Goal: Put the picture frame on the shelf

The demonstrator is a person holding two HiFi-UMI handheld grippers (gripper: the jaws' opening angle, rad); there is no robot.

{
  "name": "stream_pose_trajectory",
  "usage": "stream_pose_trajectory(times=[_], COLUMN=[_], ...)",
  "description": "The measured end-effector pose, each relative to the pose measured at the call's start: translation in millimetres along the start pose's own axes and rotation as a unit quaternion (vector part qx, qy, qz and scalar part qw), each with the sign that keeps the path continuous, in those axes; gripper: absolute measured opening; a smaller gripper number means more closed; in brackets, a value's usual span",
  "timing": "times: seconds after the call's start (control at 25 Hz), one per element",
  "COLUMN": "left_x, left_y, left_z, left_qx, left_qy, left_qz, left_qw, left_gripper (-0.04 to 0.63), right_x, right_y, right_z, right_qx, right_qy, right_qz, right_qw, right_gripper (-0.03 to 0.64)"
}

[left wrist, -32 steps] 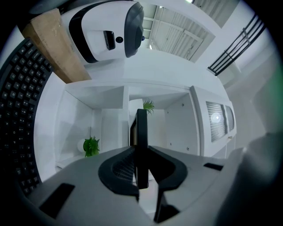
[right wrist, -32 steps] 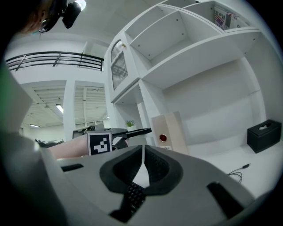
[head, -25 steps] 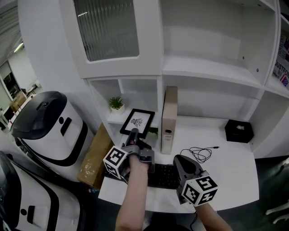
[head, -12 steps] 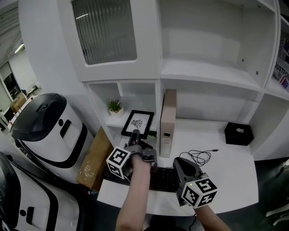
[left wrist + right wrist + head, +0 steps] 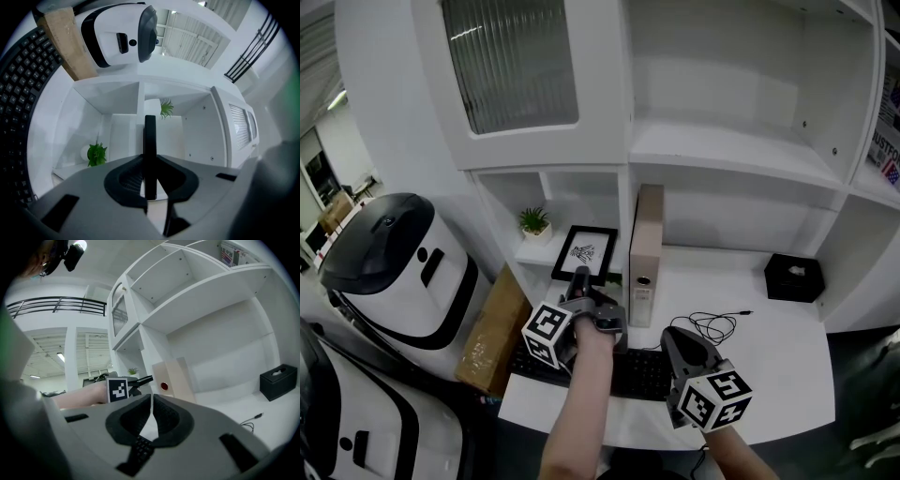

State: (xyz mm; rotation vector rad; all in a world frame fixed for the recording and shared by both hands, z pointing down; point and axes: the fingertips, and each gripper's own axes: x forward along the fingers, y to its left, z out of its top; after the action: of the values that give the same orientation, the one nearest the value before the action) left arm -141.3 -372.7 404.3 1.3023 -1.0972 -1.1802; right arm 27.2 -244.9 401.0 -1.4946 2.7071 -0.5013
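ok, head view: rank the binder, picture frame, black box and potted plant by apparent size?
1. beige binder, though only narrowly ahead of the frame
2. picture frame
3. black box
4. potted plant, clearly smallest

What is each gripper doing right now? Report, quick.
Left gripper: closed on the edge of the picture frame.
Right gripper: closed, holding nothing.

White shelving unit (image 5: 727,141) covered the wall – open compartments, with a ribbed glass door (image 5: 514,61) at its upper left. White desk (image 5: 778,337) ran along its base; dark floor (image 5: 862,366) showed past the desk's right edge. Ceiling strip lights (image 5: 60,357) were lit beyond a black railing (image 5: 56,305).
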Motion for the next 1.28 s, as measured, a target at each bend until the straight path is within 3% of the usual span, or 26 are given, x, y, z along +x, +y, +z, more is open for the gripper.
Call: stream_pose_trajectory(times=[0.64,0.8,0.92,1.08,1.28], left_x=[12.1,12.3,9.2,-2.7,-22.2], left_y=[0.2,-4.8,-10.0,-14.6,-19.3], left_z=[-0.2,0.3,0.3,1.5,3.2], left_qx=[0.007,0.031,0.052,0.087,0.171], left_qy=[0.005,0.008,0.014,0.025,0.044], left_qz=[0.003,-0.002,-0.008,-0.016,-0.022], left_qw=[1.0000,0.9995,0.9985,0.9958,0.9840], left_gripper=[0.066,0.081,0.177,0.225,0.233], right_x=[2.5,1.7,0.7,-2.1,-3.6], right_y=[-8.7,-8.2,-6.2,-1.7,4.7], right_z=[1.6,1.9,2.0,0.9,-2.2], right_qx=[0.002,0.004,0.003,0.003,0.004], right_qy=[0.000,-0.001,-0.001,-0.001,0.000], right_qz=[-0.002,-0.001,0.002,0.006,0.012], right_qw=[1.000,1.000,1.000,1.000,1.000], right_gripper=[0.003,0.002,0.002,0.003,0.003])
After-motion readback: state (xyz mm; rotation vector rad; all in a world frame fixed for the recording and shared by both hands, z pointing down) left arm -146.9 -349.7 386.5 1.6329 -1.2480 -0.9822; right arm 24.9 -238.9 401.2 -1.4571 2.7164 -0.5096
